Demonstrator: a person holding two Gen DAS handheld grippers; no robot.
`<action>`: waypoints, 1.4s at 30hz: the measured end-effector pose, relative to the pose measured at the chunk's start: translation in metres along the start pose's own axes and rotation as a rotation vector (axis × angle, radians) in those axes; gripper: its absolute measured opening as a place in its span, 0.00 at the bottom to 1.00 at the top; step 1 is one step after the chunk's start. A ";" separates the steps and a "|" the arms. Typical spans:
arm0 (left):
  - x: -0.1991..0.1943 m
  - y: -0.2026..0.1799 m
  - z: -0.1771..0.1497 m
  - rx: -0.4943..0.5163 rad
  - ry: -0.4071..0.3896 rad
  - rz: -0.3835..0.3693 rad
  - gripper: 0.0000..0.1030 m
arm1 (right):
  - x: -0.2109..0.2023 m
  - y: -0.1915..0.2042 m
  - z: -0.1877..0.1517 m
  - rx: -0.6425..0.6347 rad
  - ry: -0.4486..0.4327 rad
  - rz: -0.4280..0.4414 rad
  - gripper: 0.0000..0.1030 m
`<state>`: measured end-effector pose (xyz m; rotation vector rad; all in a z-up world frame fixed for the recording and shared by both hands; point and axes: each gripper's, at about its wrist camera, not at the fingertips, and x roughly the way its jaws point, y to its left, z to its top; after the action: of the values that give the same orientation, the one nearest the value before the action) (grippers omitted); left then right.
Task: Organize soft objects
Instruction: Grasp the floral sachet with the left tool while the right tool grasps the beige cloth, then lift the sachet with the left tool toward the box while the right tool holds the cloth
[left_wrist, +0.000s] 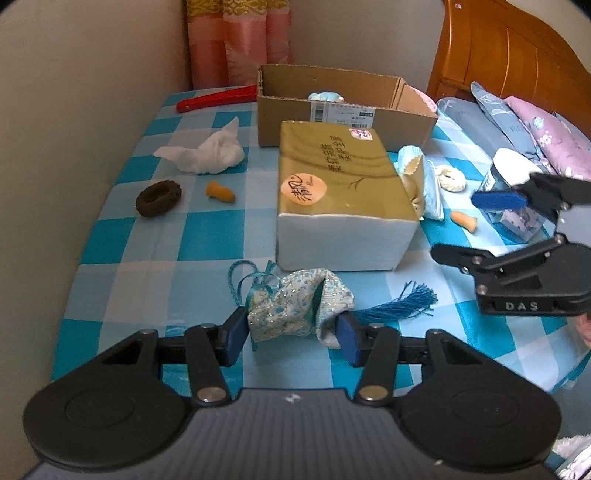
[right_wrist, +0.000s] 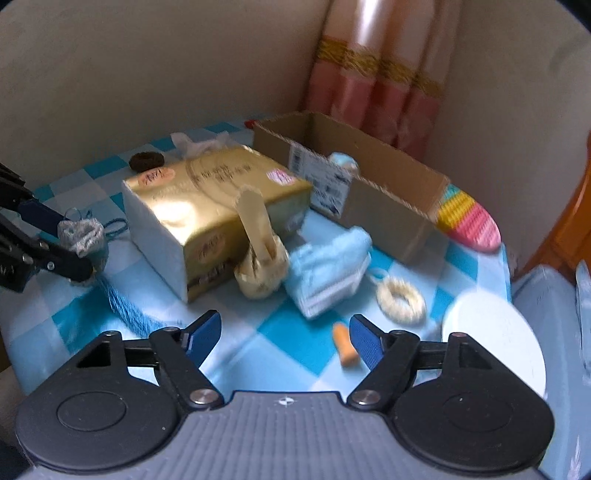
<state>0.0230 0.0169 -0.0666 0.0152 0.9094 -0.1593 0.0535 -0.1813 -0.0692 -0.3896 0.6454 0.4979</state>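
Note:
My left gripper (left_wrist: 291, 332) is shut on a blue-and-white floral pouch (left_wrist: 295, 302) with a blue tassel (left_wrist: 399, 302), low over the checked cloth. The pouch also shows in the right wrist view (right_wrist: 81, 232), held between the left gripper's fingers. My right gripper (right_wrist: 284, 339) is open and empty above the cloth, with an orange earplug (right_wrist: 345, 345) near its right finger. It shows at the right in the left wrist view (left_wrist: 491, 225). A cardboard box (left_wrist: 343, 107) stands at the back with a pale blue item inside.
A gold tissue pack (left_wrist: 332, 184) lies mid-table. A white tissue (left_wrist: 207, 151), brown scrunchie (left_wrist: 159, 197) and second earplug (left_wrist: 219, 191) lie on the left. A cream pouch (right_wrist: 260, 266), blue cloth (right_wrist: 328, 266), cream scrunchie (right_wrist: 400, 299) and white lid (right_wrist: 495, 339) are at right.

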 end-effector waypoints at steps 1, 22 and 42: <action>0.002 0.000 0.000 0.001 0.002 0.000 0.51 | 0.002 0.001 0.003 -0.012 -0.006 0.004 0.76; 0.016 0.003 0.007 -0.030 0.006 -0.020 0.61 | 0.031 0.013 0.021 -0.155 -0.003 0.035 0.33; -0.034 0.000 0.012 0.070 -0.016 0.003 0.42 | -0.029 0.008 0.013 -0.093 0.002 0.066 0.32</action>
<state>0.0124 0.0201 -0.0325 0.0804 0.8875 -0.1883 0.0356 -0.1778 -0.0422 -0.4571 0.6399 0.5923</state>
